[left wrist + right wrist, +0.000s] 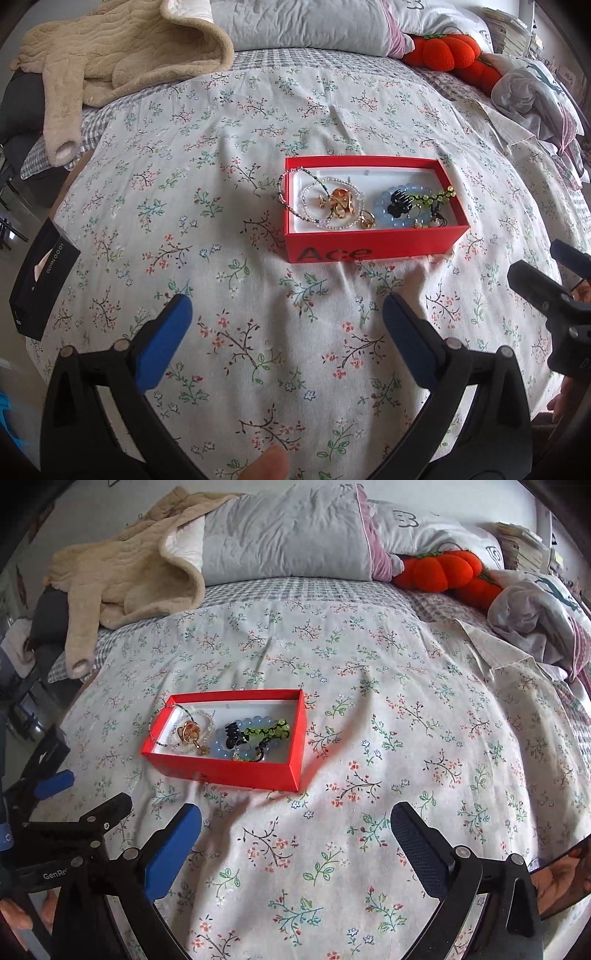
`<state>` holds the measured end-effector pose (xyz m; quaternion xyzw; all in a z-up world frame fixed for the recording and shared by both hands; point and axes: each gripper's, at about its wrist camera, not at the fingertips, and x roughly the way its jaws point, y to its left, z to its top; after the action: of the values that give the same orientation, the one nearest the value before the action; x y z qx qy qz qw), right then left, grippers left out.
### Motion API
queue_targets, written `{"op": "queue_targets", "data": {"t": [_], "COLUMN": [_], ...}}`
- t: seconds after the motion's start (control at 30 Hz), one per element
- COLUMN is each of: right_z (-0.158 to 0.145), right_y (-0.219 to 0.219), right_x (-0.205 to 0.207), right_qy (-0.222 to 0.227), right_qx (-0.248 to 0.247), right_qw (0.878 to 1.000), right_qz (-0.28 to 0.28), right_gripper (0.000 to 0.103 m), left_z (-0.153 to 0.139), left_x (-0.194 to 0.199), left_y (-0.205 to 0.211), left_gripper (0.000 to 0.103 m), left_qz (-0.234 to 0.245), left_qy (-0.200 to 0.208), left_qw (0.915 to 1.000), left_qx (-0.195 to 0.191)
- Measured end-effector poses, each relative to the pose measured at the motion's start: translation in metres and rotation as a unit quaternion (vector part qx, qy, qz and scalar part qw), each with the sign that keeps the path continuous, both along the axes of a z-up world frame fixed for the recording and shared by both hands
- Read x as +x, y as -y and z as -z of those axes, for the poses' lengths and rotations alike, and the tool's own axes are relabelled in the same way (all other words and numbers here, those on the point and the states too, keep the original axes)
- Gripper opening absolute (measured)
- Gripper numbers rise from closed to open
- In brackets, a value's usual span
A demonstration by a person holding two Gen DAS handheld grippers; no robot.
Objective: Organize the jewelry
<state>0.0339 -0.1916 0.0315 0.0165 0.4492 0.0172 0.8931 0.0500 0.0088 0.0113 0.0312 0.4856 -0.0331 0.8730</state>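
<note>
A red box (373, 246) marked "Ace" lies on the floral bedspread, also in the right wrist view (236, 771). Inside it lie beaded bracelets (314, 201), a gold ornament (340, 205), a blue bead bracelet (399, 216), a black hair claw (400, 201) and a green beaded strand (436, 197). One beaded strand hangs over the box's left rim. My left gripper (286, 304) is open and empty, below the box. My right gripper (295, 818) is open and empty, below and right of the box; it also shows at the left wrist view's right edge (550, 291).
A black box (42, 284) lies at the bed's left edge. A beige fleece garment (110, 62), grey pillows (288, 539), orange plush pumpkins (447, 572) and crumpled clothes (535, 616) lie at the head and right of the bed.
</note>
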Motion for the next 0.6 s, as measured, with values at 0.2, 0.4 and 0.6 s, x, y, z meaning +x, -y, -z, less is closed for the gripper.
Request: {"op": "queue_targets", "data": {"t": [0.2,0.4,0.6], "right_z": [0.0034,0.0067,0.0072], "right_y": [-0.0007,-0.0007,-0.0044], "right_x": [-0.0017,0.0003,0.0009], "right_qy": [-0.004,-0.008,-0.009], "right_qx": [-0.011,-0.013,-0.015], "right_qw": [1.0,1.0,1.0], "right_qz": [-0.001,0.005,0.003], "right_gripper": [0.103,0.103,0.103], "left_z": [0.0025,0.0067,0.0062], "left_x": [-0.0045,-0.0038,-0.0028], "left_y": [0.0028,0.0028,-0.0005], "left_gripper": [0.102,0.102,0.102], "left_qz": [-0.003,-0.007,-0.015], "left_qy": [0.0,-0.008,-0.006], "left_qw": [1.0,0.9999,0.9999], "left_qx": [-0.001,0.0,-0.001]}}
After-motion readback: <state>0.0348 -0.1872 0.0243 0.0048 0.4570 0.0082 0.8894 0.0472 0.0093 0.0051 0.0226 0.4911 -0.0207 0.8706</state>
